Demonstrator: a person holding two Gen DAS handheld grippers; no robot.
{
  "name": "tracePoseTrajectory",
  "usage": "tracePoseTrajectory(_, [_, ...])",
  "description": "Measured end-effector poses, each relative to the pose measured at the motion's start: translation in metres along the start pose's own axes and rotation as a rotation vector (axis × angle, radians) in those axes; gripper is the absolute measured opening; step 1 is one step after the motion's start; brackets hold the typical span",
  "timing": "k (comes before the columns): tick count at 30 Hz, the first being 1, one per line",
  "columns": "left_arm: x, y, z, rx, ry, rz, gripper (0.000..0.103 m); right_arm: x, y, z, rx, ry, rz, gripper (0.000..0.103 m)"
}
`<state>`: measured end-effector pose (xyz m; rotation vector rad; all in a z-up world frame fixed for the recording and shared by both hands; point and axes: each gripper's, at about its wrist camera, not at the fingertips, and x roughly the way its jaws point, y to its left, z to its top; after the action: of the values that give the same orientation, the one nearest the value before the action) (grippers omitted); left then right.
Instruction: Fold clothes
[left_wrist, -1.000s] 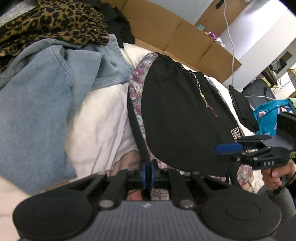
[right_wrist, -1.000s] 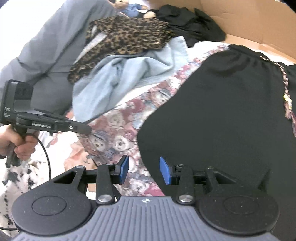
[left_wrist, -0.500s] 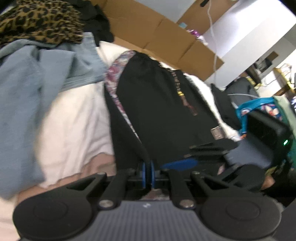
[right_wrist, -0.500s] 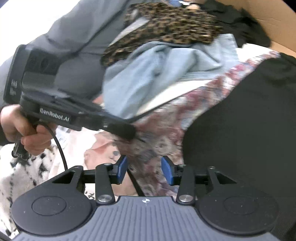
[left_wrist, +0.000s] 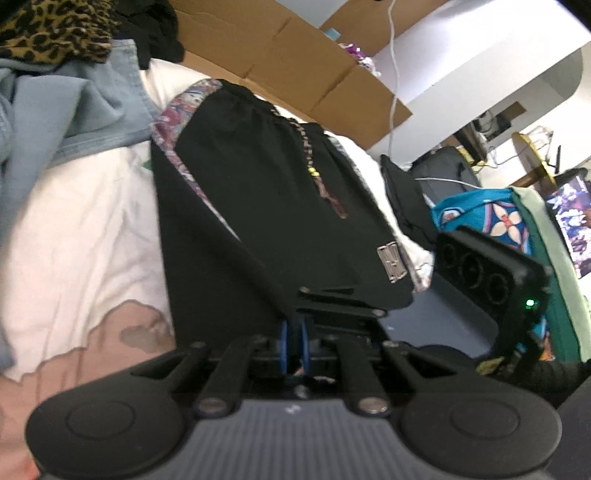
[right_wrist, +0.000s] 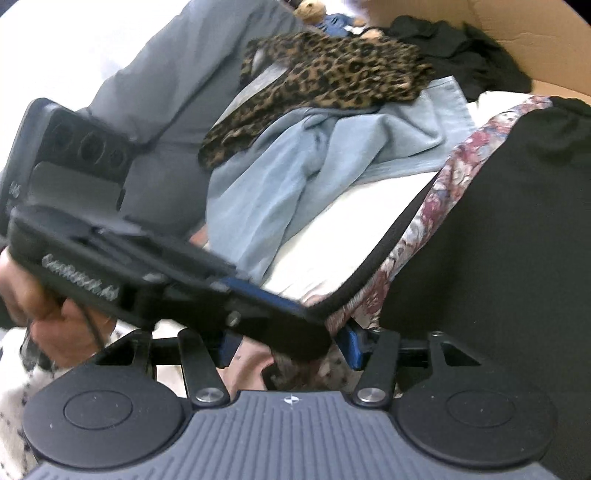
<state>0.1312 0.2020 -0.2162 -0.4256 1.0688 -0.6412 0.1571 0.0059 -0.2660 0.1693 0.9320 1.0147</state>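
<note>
Black fabric fills most of what I see: the shorts lie on the white bedsheet, their waistband at the far end and a patterned bear-print lining showing along the left edge. My left tool has its blue pads pressed together, clamped on the near hem of the shorts, and that black edge rises taut from the bed toward the pads. In the right wrist view the same lifted edge runs as a dark line from the left tool up toward the waistband. My right tool sits just beside the left one, its blue pads apart, with the left tool's tip and the bunched patterned cloth between them; I see no grip there. A grey drawstring lies down the middle of the shorts, and a small logo patch sits near the right hem. To the far left lies a pile: light blue jeans with a leopard-print garment on top. Cardboard boxes stand behind the bed.
</note>
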Motion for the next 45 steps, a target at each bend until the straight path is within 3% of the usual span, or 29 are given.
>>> tracePoseTrajectory(1, [0.000,0.000,0.000,-0.004,-0.002,-0.009,0.009,0.001,-0.001,-0.001,0.002,0.001,-0.009,0.058])
tracePoseTrajectory(3, [0.000,-0.003,0.001,-0.003,-0.007,-0.016,0.015,0.002,-0.003,-0.003,0.007,0.004,-0.027,0.040])
tracePoseTrajectory(5, [-0.002,-0.004,0.003,0.001,-0.008,-0.012,0.017,0.003,-0.004,-0.005,0.011,0.007,-0.045,0.006])
tracePoseTrajectory(9, [-0.012,-0.001,0.003,-0.024,-0.043,0.028,0.034,0.001,-0.015,-0.009,0.031,0.014,-0.086,0.004])
tracePoseTrajectory(15, [-0.013,0.011,-0.002,-0.046,-0.038,0.103,0.036,-0.024,-0.033,-0.011,0.071,0.016,-0.158,0.003])
tracePoseTrajectory(21, [0.019,0.019,-0.010,-0.053,0.024,0.144,0.036,-0.080,-0.068,-0.010,0.227,-0.024,-0.211,0.003])
tracePoseTrajectory(32, [0.089,0.000,-0.010,-0.026,0.116,0.017,0.036,-0.172,-0.110,-0.034,0.387,-0.122,-0.435,0.002])
tracePoseTrajectory(45, [0.147,-0.030,0.003,0.095,0.256,-0.093,0.036,-0.270,-0.156,-0.054,0.435,-0.143,-0.714,0.002])
